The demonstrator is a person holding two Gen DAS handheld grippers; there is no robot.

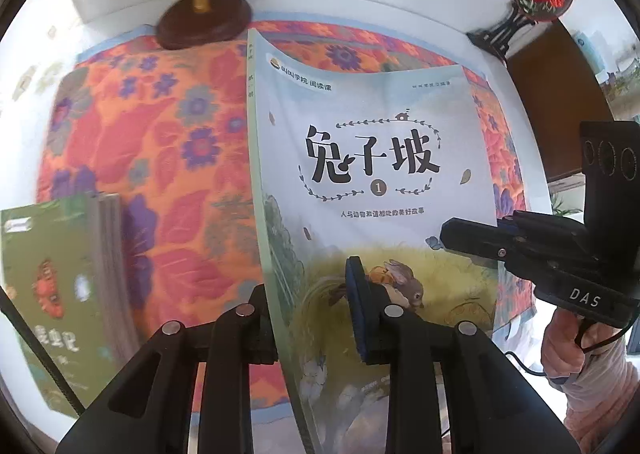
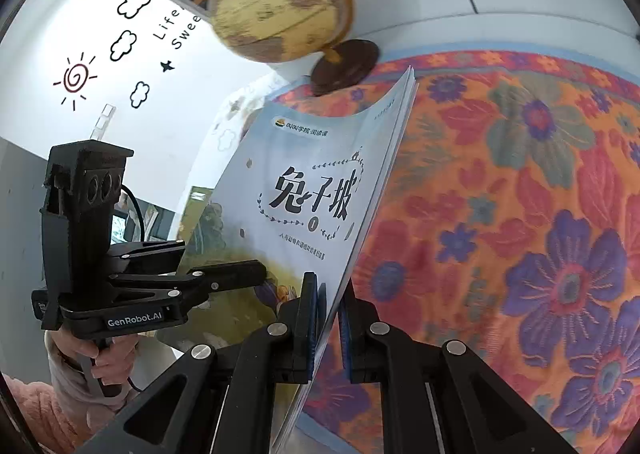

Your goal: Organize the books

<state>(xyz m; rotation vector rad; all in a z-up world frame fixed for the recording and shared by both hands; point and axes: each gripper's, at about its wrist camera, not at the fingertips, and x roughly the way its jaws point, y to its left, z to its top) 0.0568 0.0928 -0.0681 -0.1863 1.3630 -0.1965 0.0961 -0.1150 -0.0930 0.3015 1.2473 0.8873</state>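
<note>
Above the flowered tablecloth (image 2: pixel 520 182), I hold the rabbit book (image 1: pixel 372 158) pinched in both my left gripper (image 1: pixel 312 318) and right gripper (image 2: pixel 328 318); its floppy cover may sag and slip out.

book (image 1: pixel 372 142): paper, smooth cover, slight sheen
second book (image 1: pixel 52 286): paper, green cover, page edges matt
cloth (image 2: pixel 520 214): woven floral fabric, rough, matt
grippers (image 2: pixel 328 318): matt black plastic, shiny metal screw heads, blue pads
globe (image 2: pixel 280 2): glossy, dark polished wood base
</note>
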